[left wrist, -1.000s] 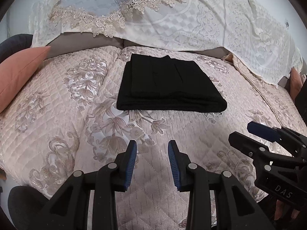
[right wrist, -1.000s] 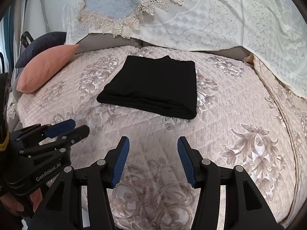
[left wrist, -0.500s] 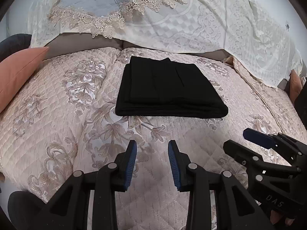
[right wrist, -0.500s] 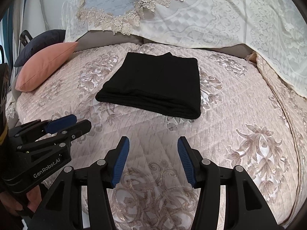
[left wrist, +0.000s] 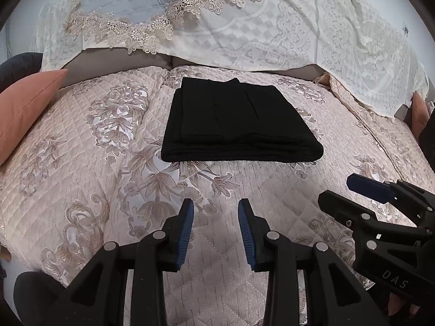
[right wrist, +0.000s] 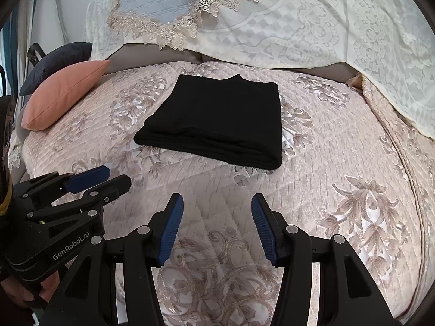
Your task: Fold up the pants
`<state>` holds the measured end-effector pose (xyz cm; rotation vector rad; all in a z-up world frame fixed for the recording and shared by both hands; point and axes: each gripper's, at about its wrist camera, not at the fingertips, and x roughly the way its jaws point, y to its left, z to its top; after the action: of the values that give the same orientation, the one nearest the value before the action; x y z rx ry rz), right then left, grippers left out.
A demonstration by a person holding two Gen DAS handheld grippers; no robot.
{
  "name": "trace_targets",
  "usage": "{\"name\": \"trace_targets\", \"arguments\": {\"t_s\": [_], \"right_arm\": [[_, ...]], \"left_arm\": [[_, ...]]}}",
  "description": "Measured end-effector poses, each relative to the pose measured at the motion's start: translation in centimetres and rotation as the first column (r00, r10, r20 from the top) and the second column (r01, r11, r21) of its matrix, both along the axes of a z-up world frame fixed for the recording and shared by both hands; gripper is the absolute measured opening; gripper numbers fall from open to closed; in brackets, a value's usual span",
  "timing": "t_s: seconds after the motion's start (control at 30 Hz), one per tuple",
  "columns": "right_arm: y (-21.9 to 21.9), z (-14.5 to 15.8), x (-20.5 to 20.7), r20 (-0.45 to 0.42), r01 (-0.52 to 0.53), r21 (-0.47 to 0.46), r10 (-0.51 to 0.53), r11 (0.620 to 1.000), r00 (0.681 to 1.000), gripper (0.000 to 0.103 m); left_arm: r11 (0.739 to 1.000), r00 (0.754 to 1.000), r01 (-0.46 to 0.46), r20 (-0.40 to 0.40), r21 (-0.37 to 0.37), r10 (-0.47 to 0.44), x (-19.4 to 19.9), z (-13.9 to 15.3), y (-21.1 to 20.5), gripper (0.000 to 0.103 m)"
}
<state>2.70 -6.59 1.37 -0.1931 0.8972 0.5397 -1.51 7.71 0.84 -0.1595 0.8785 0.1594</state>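
The left tool (left wrist: 216, 231) and the right tool (right wrist: 217, 226) both hang with fingers spread, holding nothing, above a quilted pink bed cover (right wrist: 339, 163). One pair of black pants (right wrist: 217, 125), folded flat, lies ahead at the middle. One orange cushion (right wrist: 65, 93) sits left; a lace throw (right wrist: 312, 24) drapes behind.
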Motion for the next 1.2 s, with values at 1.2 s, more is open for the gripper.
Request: {"name": "trace_targets", "arguments": {"t_s": [1.2], "right_arm": [[0.38, 0.55, -0.5, 0.011, -0.017, -0.011, 0.017, 1.0, 1.0, 0.053]], "left_arm": [[1.0, 1.0, -0.015, 0.02, 0.017, 0.014, -0.53, 0.58, 0.02, 0.036]]}}
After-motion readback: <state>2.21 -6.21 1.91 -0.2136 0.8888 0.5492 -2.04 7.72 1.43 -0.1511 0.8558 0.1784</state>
